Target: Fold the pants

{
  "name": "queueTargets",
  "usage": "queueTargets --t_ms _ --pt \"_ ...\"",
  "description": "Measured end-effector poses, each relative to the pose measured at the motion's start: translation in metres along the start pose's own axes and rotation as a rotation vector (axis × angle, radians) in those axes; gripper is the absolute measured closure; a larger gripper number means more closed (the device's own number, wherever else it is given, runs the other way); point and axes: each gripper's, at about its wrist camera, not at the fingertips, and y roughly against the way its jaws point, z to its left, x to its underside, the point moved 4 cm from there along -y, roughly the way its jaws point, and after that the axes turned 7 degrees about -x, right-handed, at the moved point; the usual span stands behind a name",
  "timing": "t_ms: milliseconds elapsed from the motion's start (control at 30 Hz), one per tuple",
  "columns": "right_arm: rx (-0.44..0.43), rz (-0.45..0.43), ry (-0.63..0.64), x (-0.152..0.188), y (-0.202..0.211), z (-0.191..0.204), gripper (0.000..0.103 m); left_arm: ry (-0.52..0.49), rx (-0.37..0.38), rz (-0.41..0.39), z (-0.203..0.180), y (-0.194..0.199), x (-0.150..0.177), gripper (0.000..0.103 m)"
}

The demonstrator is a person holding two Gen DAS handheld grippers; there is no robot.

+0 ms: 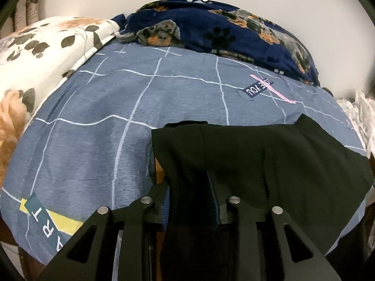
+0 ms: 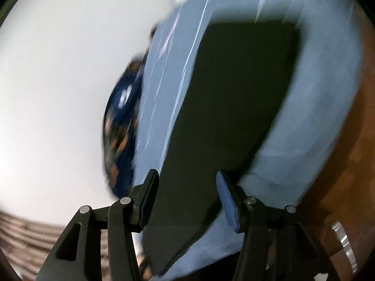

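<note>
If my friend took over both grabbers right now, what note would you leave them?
Left gripper: jaws shut on the near edge of the black pants.
Right gripper: jaws open, nothing pinched; the picture is blurred and the pants lie beyond it.
Pants: lying on the blue grid bedsheet, near edge draped off the bed, some folding apparently done.
Left: bring the held edge over, flatten, finish folding.

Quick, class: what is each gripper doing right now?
Left gripper: shut on the black pants, cloth draped over its fingers.
Right gripper: open, holding nothing; pants lie on the bed beyond it.
</note>
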Motion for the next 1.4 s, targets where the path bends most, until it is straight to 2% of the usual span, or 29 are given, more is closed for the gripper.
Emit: queueTargets --t_ms 133,233,433,567,700,800,867,933,1033,1167,1200,1233,1267,1400 --pt "0.018 -0.150 -0.033 -0.055 0.046 -0.029 0.049 0.005 -0.012 0.006 0.000 0.000 0.000 0.069" --pt "-0.003 -0.181 -0.060 -0.078 0.057 -0.045 0.046 -0.001 -0.028 0.014 0.000 0.000 0.000 0.067" --pt "-0.011 -0.125 -0.034 -0.084 0.040 -0.056 0.046 -0.023 -0.055 0.022 -0.002 0.000 -0.002 0.066" --pt "-0.052 -0.128 -0.027 -0.078 0.030 -0.054 0.038 -0.006 -0.062 0.026 0.000 -0.001 -0.001 0.062" --pt "-0.137 -0.115 -0.036 -0.071 0.027 -0.049 0.038 0.018 -0.065 0.032 0.003 -0.001 -0.001 0.056" --pt "-0.128 -0.102 -0.035 -0.070 0.019 -0.047 0.038 0.022 -0.070 0.032 0.004 -0.001 0.000 0.054" --pt "-0.162 -0.091 -0.058 -0.068 0.014 -0.048 0.038 0.020 -0.072 0.030 0.004 -0.001 -0.001 0.053" --pt "-0.200 -0.054 -0.070 -0.063 0.003 -0.045 0.038 0.021 -0.071 0.030 0.004 -0.001 0.000 0.053" --pt "-0.182 0.024 0.001 -0.053 -0.017 -0.034 0.038 0.025 -0.070 0.030 0.004 -0.001 0.000 0.052" --pt "-0.081 0.015 0.085 -0.052 -0.026 -0.021 0.046 0.024 -0.071 0.030 0.005 -0.001 0.000 0.051" --pt "-0.043 0.016 0.100 -0.053 -0.029 -0.019 0.061 0.025 -0.071 0.029 0.006 -0.001 0.000 0.050" --pt "0.016 0.026 0.122 -0.053 -0.033 -0.018 0.084 0.028 -0.069 0.029 0.005 -0.001 0.000 0.050" --pt "0.066 0.039 0.130 -0.052 -0.038 -0.019 0.091 0.032 -0.067 0.029 0.006 -0.001 -0.001 0.050" --pt "0.105 0.008 0.150 -0.049 -0.038 -0.012 0.092 0.040 -0.064 0.026 0.008 -0.001 0.000 0.050"
